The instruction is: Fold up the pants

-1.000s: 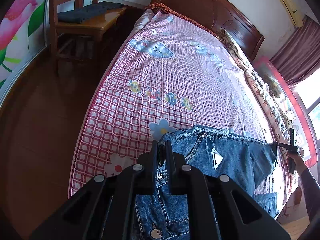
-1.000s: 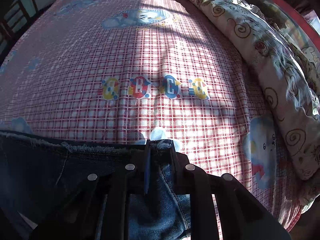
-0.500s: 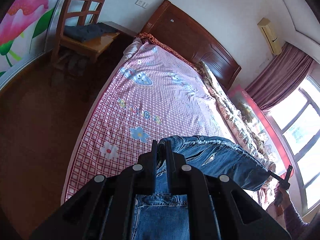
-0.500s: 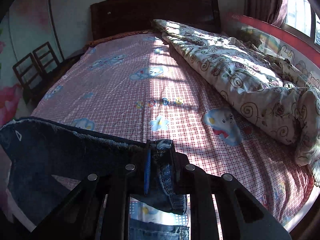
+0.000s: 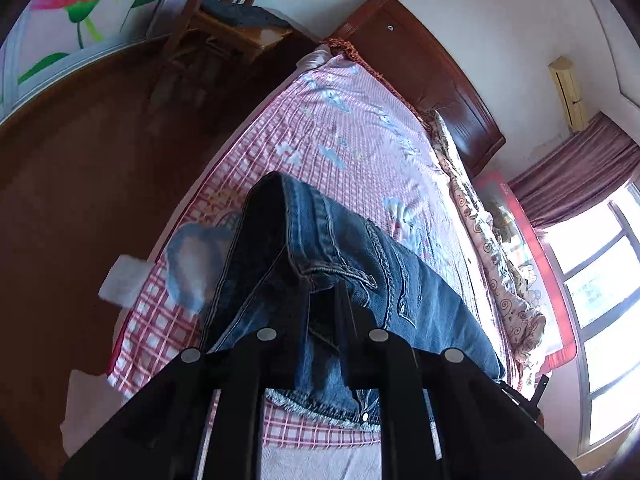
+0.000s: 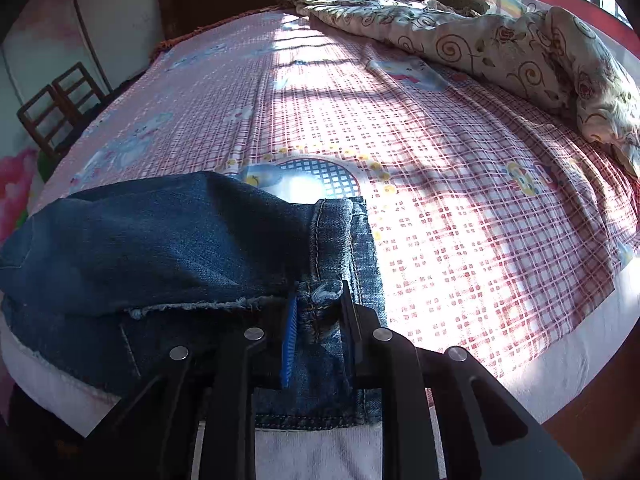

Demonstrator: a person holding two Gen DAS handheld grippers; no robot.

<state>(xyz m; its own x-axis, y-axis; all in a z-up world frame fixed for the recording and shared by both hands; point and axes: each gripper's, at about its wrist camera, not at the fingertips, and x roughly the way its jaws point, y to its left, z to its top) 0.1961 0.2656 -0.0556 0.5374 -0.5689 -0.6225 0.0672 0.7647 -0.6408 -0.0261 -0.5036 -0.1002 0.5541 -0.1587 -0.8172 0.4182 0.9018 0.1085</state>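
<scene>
Blue denim pants [image 5: 360, 272] lie folded over on themselves near the foot edge of a bed with a pink checked sheet [image 5: 360, 140]. My left gripper [image 5: 323, 286] is shut on a doubled denim edge at the fold's left end. My right gripper [image 6: 318, 286] is shut on the waistband seam at the right end of the pants [image 6: 160, 240]. The upper layer covers a lower layer whose hem [image 6: 312, 416] hangs over the mattress edge. The right gripper also shows small at the lower right of the left wrist view [image 5: 538, 390].
A rolled floral quilt [image 6: 500, 40] lies along the bed's window side. A dark wooden headboard [image 5: 420, 68] stands at the far end. A wooden chair [image 5: 224, 20] with dark clothes stands on the brown floor [image 5: 80, 200] left of the bed.
Both grippers carried the held denim edge back and down toward the foot of the bed, laying the upper part over the lower part. The pants went from hanging stretched to doubled over.
</scene>
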